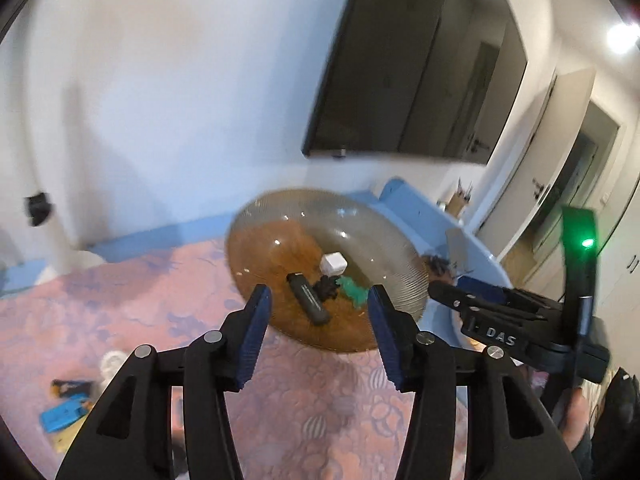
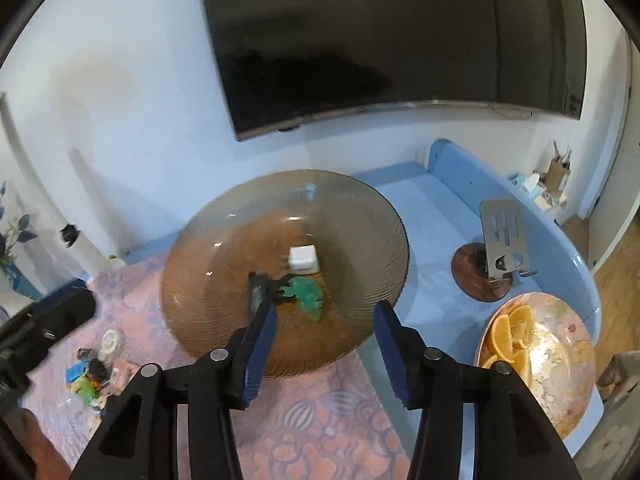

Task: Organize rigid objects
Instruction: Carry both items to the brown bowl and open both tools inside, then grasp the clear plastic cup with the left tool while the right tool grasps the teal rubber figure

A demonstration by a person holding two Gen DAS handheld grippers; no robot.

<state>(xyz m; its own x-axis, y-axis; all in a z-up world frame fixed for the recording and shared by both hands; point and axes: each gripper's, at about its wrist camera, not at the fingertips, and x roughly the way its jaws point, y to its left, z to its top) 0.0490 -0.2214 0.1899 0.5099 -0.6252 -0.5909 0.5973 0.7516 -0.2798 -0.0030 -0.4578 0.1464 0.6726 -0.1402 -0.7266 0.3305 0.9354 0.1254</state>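
A ribbed brown glass plate (image 1: 276, 216) (image 2: 360, 216) sits on the pink cloth. It holds a white cube charger (image 1: 332, 264) (image 2: 303, 258), a black stick-shaped device (image 1: 308, 298) (image 2: 256, 292), a small black piece (image 1: 328, 286) (image 2: 276, 292) and a green toy (image 1: 354, 290) (image 2: 306, 294). My left gripper (image 1: 320, 300) hovers open over the plate's near half, nothing between its blue pads. My right gripper (image 2: 326, 312) is also open and empty, just short of the plate's near rim. Each gripper shows at the edge of the other's view: the right gripper (image 1: 460, 292), the left gripper (image 2: 60, 312).
A heap of small loose objects (image 1: 68, 404) (image 2: 92, 368) lies on the cloth at the left. On the blue table (image 2: 432, 216) to the right stand a metal stand on a round wooden base (image 2: 504, 240) and a flowered plate with orange slices (image 2: 536, 356). A dark TV (image 2: 380, 40) hangs on the wall behind.
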